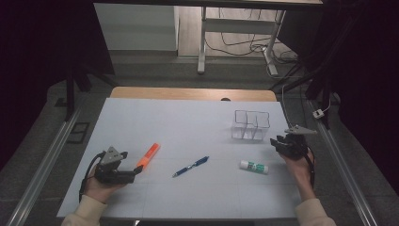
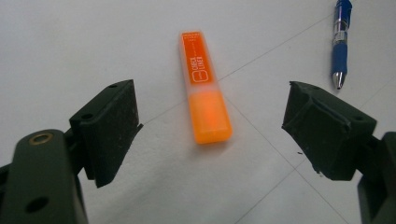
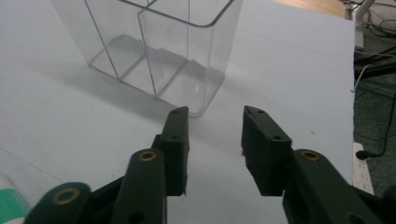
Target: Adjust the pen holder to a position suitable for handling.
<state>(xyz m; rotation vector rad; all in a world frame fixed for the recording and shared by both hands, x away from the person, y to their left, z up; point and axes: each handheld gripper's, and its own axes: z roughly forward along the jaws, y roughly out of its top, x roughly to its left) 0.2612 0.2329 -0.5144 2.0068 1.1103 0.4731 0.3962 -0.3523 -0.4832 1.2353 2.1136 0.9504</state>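
An orange highlighter point(image 1: 148, 156) point(image 2: 204, 87) lies on the white table, pointing away from my left gripper point(image 1: 136, 168) point(image 2: 212, 126). That gripper rests low at the table's left with its jaws wide apart and the highlighter's near end between them, untouched. A blue pen point(image 1: 190, 166) point(image 2: 340, 43) lies mid-table. A clear divided organizer point(image 1: 250, 125) point(image 3: 149, 44) stands at the right. My right gripper point(image 1: 277, 141) point(image 3: 215, 140) hovers just in front of the organizer's near corner, jaws partly apart with nothing between them. A white and green glue stick point(image 1: 254, 166) point(image 3: 11, 203) lies beside it.
The white table top point(image 1: 188, 127) ends at a wooden strip point(image 1: 193, 93) at the back. Metal rails point(image 1: 42, 169) run along both sides. A desk frame point(image 1: 235, 37) and cables stand on the floor beyond.
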